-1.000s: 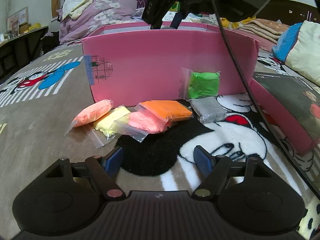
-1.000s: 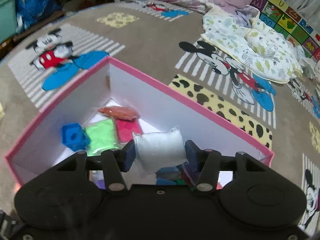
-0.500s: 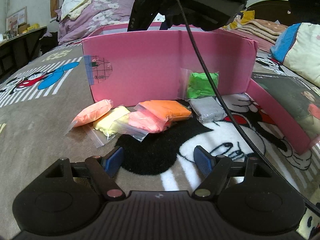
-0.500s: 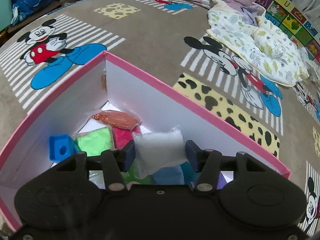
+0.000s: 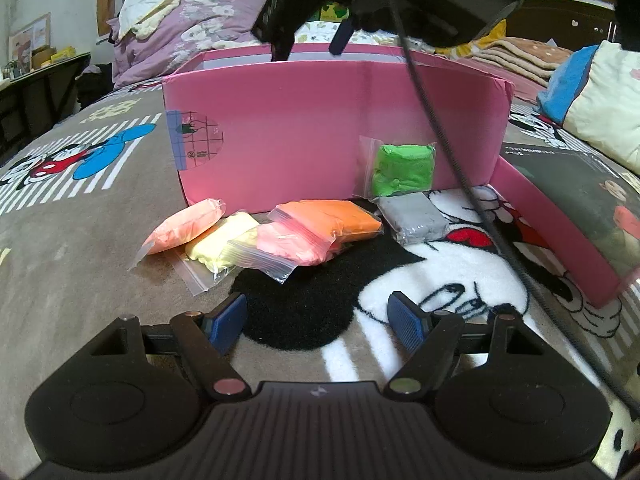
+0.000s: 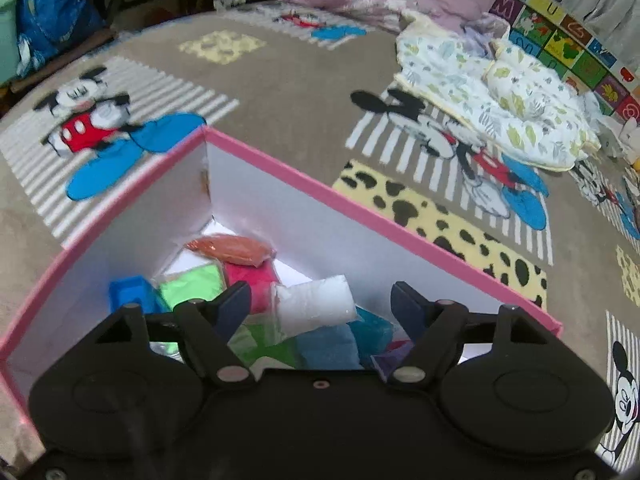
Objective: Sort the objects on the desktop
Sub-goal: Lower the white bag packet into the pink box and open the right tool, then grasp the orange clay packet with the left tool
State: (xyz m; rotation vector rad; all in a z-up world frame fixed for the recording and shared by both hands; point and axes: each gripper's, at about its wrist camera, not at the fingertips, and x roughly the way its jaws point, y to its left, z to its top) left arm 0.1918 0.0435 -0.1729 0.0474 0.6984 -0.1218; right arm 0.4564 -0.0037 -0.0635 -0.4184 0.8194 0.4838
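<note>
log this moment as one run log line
right gripper: jaws just opened, white bag released into pink box | left gripper: open, empty

Home bedroom, cartoon-print bed blanket (image 6: 288, 92), piled quilts (image 5: 192, 28), folded bedding (image 6: 492, 92)

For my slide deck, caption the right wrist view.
Right tool open above the pink box, white clay bag released among others inside.

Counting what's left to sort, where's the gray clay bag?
Left wrist view, right of centre: the gray clay bag lies outside the pink box, below the green clay bag.
</note>
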